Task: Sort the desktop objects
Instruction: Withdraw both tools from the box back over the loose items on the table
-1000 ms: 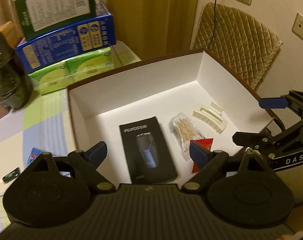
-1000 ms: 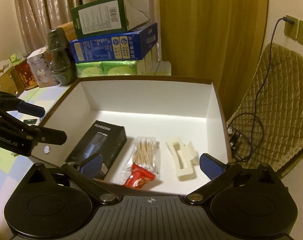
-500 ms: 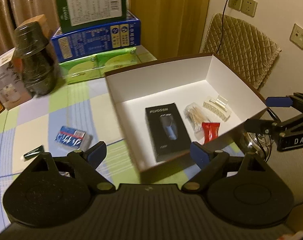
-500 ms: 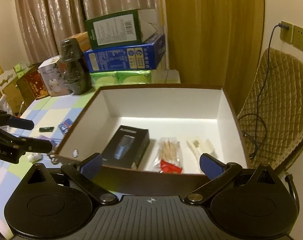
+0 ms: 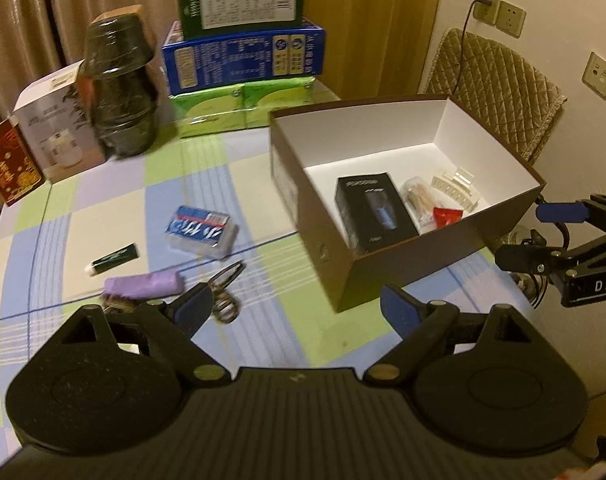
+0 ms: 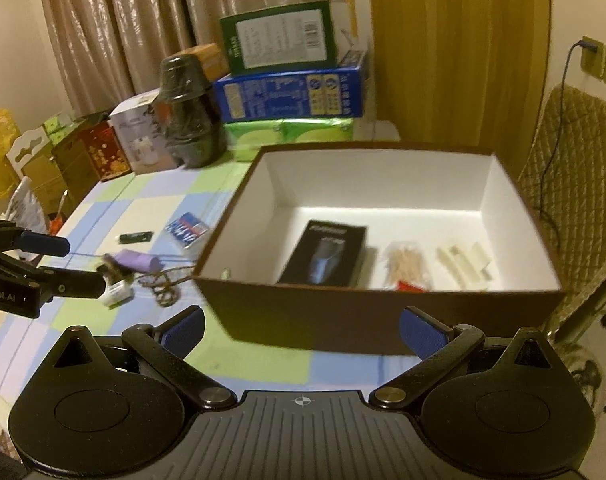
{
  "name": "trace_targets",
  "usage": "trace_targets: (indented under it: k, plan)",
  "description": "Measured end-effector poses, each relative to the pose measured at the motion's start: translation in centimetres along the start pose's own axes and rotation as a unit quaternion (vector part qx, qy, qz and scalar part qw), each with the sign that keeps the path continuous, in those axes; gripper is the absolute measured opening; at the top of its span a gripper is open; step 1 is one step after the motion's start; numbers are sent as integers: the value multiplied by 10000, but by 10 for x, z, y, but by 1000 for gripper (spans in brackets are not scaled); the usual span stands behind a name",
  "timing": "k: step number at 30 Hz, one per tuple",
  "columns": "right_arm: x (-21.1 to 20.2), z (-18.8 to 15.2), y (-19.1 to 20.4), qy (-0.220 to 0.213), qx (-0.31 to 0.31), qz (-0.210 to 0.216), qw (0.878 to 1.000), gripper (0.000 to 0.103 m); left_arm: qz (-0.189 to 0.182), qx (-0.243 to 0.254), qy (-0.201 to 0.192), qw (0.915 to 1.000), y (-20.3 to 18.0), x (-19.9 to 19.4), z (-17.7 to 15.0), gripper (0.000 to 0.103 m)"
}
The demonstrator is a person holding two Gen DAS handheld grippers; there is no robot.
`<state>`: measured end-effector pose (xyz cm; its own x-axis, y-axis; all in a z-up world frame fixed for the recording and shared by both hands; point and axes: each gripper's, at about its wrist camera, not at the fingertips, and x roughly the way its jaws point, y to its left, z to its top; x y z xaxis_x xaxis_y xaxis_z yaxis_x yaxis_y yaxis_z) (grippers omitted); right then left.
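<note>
Both tongs, left [image 5: 295,308] and right [image 6: 301,330], hung open and empty; next, probably fetch the scissors [image 5: 225,290] for the box [image 5: 415,258].

Brown box [image 5: 387,268] walls block right; bare tablecloth [image 5: 263,336] ahead.

Both wrist cameras look down and forward over the table [image 5: 115,208], set back from it. They share the open box [image 5: 387,268] [image 6: 367,312]; the right view seems slightly nearer to it.
</note>
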<state>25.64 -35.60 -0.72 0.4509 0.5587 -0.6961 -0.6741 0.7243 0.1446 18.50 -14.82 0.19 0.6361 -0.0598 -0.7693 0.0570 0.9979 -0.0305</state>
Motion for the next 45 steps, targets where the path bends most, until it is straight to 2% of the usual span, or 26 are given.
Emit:
trace_targets:
  k: [12, 25, 32, 39, 45]
  plan:
    - [27, -18, 64, 337, -15, 316, 9989, 101, -45, -114, 203, 9997, 53, -14, -35, 88]
    - [77, -26, 124, 596, -84, 575, 9965, 101, 269, -381, 408, 9981, 116, -16, -64, 88]
    - [100, -25, 146, 579, -146, 478, 9971, 101, 406, -415, 498, 9971, 142, -6, -76, 88]
    - [122, -28, 161, 446, -94, 169, 9988, 99, 394, -283, 502, 9976, 157, 9, -80, 87]
    - [142, -30, 166, 380, -4, 33, 9993, 85, 307, -164, 530, 9980, 162, 31, -77, 84]
